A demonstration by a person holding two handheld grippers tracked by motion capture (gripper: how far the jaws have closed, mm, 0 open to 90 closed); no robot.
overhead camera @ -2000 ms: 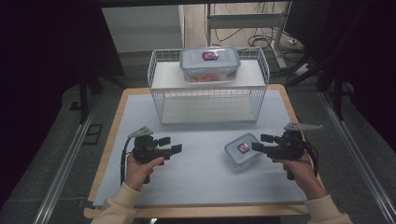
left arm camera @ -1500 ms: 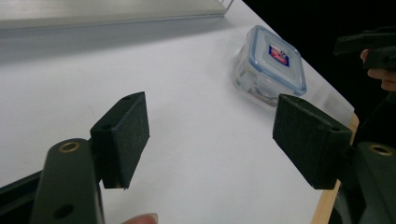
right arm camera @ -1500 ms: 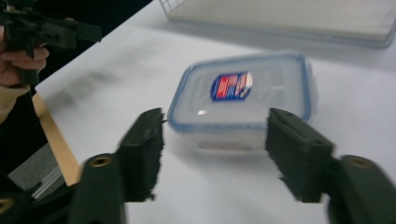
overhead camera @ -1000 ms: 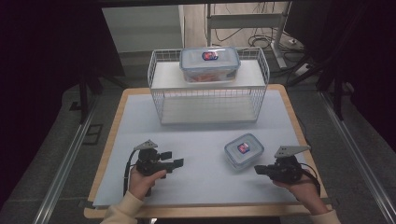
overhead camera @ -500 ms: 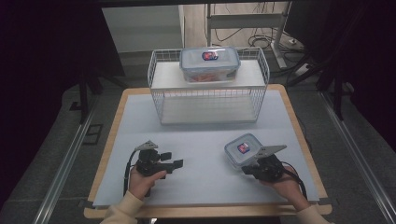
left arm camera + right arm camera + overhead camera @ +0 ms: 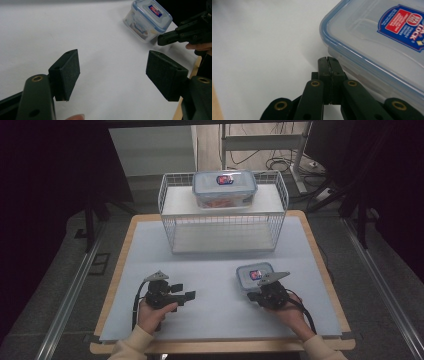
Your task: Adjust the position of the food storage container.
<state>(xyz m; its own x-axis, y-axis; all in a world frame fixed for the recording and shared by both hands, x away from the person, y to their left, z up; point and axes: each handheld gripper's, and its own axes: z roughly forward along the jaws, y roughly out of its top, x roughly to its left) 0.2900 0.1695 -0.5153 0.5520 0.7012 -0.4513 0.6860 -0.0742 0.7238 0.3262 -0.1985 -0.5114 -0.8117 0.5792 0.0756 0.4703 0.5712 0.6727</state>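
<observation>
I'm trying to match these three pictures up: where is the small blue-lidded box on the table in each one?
High view: small box, right of centre, just beyond the right gripper.
Left gripper view: upper right.
Right gripper view: upper right, close up.
Shared landmark: its red-and-blue lid label.

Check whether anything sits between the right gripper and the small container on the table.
Nothing visible does. The right gripper, jaws shut, has its tip right at the lower side wall of the small container, under the lid rim, with bare table beside it.
</observation>
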